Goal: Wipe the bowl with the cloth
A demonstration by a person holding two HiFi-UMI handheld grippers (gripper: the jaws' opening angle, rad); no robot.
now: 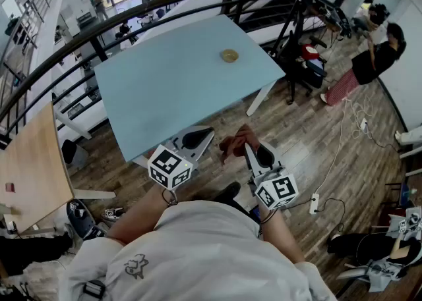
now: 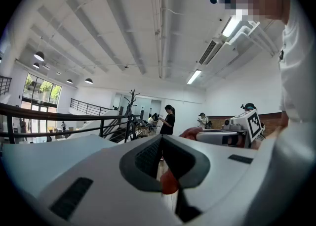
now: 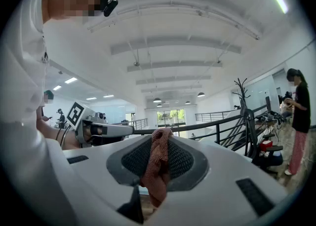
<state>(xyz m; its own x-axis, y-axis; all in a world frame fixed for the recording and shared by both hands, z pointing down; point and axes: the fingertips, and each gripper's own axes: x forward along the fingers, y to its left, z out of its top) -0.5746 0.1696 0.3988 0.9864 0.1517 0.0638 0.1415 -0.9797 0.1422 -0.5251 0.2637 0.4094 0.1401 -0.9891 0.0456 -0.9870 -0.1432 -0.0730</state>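
Right hand-held gripper (image 1: 252, 153) clamped on a bunched rust-red cloth (image 3: 157, 163). Left hand-held gripper (image 2: 162, 146): jaws pressed together. Small tan bowl (image 1: 229, 55) sits on the pale-blue desk (image 1: 171, 82), well apart from both.

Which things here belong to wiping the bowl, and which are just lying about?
For the job:
- cloth, clamped in the right gripper
- bowl on the blue table
- left gripper, jaws shut

Lying about:
- wooden table
- power strip on the floor
- railing
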